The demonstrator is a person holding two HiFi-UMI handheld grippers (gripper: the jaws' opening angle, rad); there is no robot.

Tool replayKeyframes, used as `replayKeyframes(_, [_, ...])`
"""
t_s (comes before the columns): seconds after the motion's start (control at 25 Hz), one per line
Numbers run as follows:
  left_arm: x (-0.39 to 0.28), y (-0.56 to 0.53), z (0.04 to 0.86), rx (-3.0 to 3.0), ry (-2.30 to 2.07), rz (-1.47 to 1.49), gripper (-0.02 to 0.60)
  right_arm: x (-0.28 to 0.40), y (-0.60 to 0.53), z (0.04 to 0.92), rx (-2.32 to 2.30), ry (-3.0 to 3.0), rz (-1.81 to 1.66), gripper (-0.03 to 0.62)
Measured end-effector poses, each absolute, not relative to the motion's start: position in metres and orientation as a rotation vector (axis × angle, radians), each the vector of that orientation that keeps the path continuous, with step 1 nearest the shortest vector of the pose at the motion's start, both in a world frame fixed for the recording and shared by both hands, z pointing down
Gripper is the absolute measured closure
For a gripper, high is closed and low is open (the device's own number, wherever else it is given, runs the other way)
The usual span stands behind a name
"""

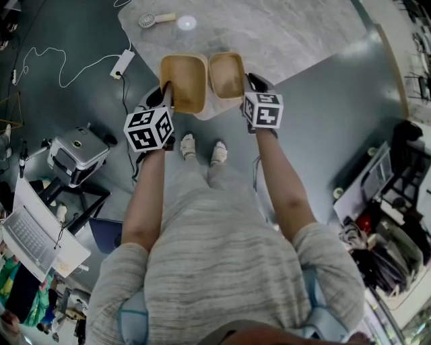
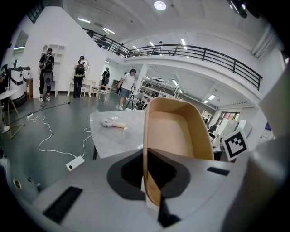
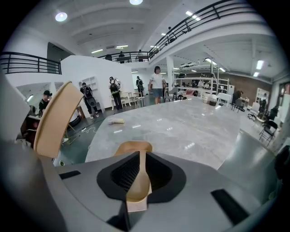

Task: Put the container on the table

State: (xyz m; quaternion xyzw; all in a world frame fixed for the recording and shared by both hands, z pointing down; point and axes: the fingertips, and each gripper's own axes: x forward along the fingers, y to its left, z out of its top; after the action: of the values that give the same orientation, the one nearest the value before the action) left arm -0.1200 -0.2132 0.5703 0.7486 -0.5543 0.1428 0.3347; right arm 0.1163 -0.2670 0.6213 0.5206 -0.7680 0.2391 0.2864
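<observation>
Two tan open containers hang side by side over the near edge of the grey marble table [image 1: 283,34]. My left gripper [image 1: 166,91] is shut on the near rim of the larger container [image 1: 183,82]. In the left gripper view its wall [image 2: 174,136] stands upright between the jaws of the left gripper [image 2: 149,181]. My right gripper [image 1: 248,84] is shut on the rim of the smaller container [image 1: 227,74]. In the right gripper view that container [image 3: 136,149] is seen edge-on in the right gripper [image 3: 138,181], with the larger container [image 3: 56,120] at the left.
A small hand fan [image 1: 149,19] and a white disc [image 1: 186,23] lie at the table's far side. A power strip [image 1: 122,64] with cables lies on the floor to the left. A machine on a stand [image 1: 77,148] and a laptop [image 1: 30,236] are further left. Several people stand far off.
</observation>
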Motion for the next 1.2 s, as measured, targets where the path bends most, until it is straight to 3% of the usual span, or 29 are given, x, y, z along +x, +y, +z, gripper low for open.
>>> replayKeyframes(1.12, [-0.119, -0.213, 0.576, 1.940, -1.440, 0.386, 0.578, 0.096, -0.224, 0.584, 1.339, -2.212, 0.620, 0.559])
replayKeyframes(1.2, [-0.119, -0.213, 0.576, 1.938, -1.439, 0.385, 0.578, 0.094, -0.221, 0.584, 1.325, -2.220, 0.631, 0.592])
